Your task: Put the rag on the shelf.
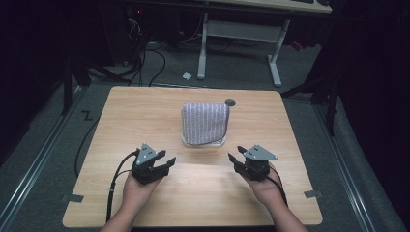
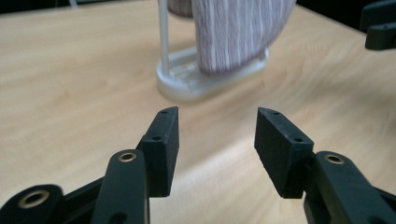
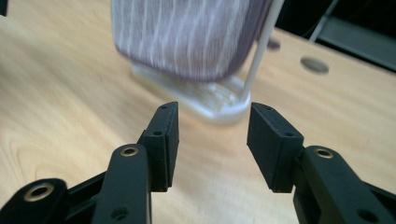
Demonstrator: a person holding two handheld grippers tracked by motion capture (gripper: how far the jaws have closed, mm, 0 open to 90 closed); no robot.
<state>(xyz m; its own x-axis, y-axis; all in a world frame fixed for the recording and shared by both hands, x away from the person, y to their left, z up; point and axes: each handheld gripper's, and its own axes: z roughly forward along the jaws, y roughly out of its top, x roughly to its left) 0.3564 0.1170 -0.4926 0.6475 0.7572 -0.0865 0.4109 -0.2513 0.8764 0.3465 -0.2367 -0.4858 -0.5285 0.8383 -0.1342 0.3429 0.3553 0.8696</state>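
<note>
A lab: dark curtains (image 1: pixel 29 58), floor cables (image 1: pixel 145 63), lone wooden test table (image 1: pixel 145 111)

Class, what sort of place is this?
Probably a lab or workshop set up for recording: a lone wooden table on grey carpet, floor cables, a height-adjustable desk frame, dark surroundings.

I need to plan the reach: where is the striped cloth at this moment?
In the high view the striped cloth hangs on a clear rack at the table's middle, ahead of both grippers.
</note>
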